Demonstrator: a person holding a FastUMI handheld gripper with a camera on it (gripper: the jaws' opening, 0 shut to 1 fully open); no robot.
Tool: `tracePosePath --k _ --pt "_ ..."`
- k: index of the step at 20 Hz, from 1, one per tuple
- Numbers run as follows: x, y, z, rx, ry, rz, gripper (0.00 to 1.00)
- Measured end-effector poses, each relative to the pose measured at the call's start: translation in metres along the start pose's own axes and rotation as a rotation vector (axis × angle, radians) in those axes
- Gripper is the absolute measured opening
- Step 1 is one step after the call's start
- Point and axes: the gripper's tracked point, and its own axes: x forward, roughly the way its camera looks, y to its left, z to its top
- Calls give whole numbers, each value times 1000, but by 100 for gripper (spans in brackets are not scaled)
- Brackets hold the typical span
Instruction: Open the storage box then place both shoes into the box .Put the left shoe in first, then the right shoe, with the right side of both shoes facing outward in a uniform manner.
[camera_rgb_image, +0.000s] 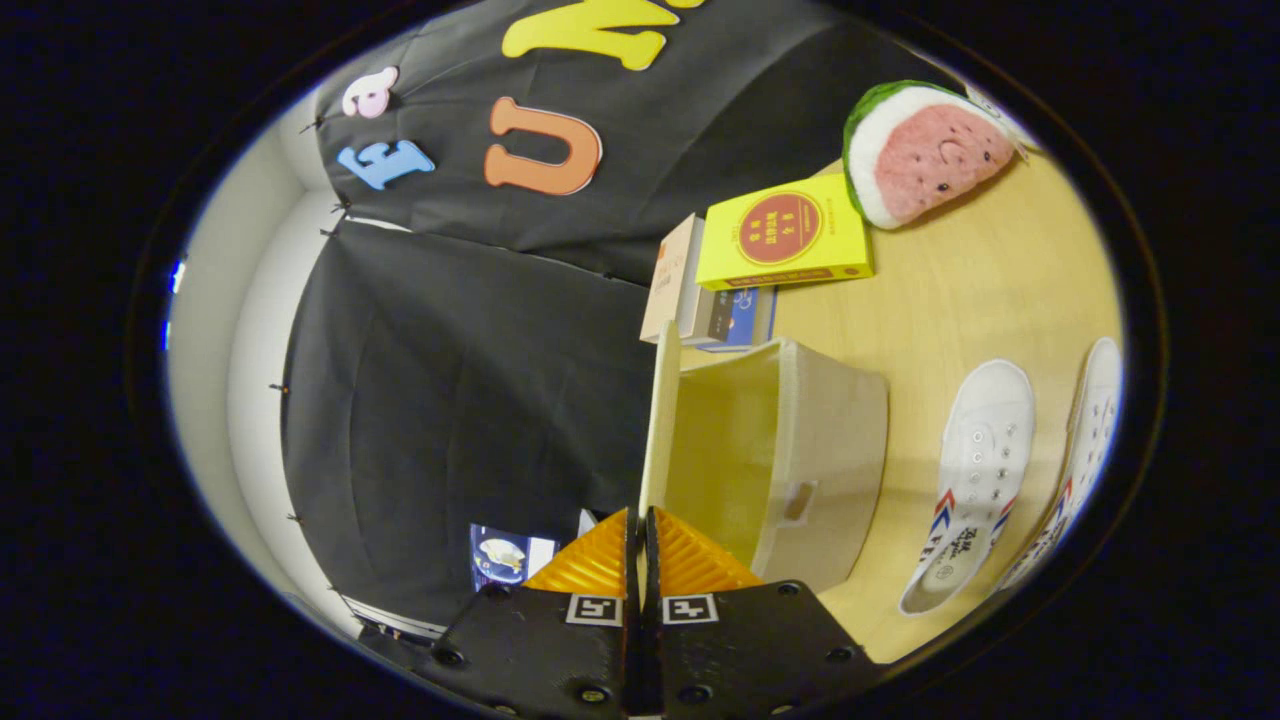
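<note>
So the whole view is rolled sideways here, with the wooden surface (980, 290) running up one side and the booth wall on the other. The gripper (640, 525) has its jaws pinched together on the thin edge of the storage box lid (660, 420), which stands raised on edge above the open box. The lid edge disappears right between the fingers, so the actual contact spot is hidden, but both fingers look pressed on it.

The storage box (800, 460) is a beige fabric one, open, and its inside looks empty as far as I can see; the bottom near the fingers is cut off by them. There's a small handle slot on its near wall.

Both white shoes (975, 470) lie on the surface beside the box, not in it. The farther shoe (1085, 440) is partly cropped and hard to make out.

Beyond the box there's a stack of books (700, 290) with a yellow box (785, 235) on top, and a watermelon plush (925, 150) past that.
</note>
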Motion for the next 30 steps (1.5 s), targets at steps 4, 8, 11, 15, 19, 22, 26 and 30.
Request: tracePosePath --k 4,8,11,15,19,22,26,30 --pt "17 35 6 -19 -41 -7 0" --pt "42 66 11 -21 -66 -16 0" --pt "67 97 9 -27 -63 -7 0" --pt "98 137 3 -69 -60 -7 3" --pt "139 167 -11 -117 -37 -26 26" --pt "161 179 -22 -157 -10 -44 46" --pt "174 188 -32 -187 13 -57 72" --pt "187 190 -42 -149 39 -37 75"
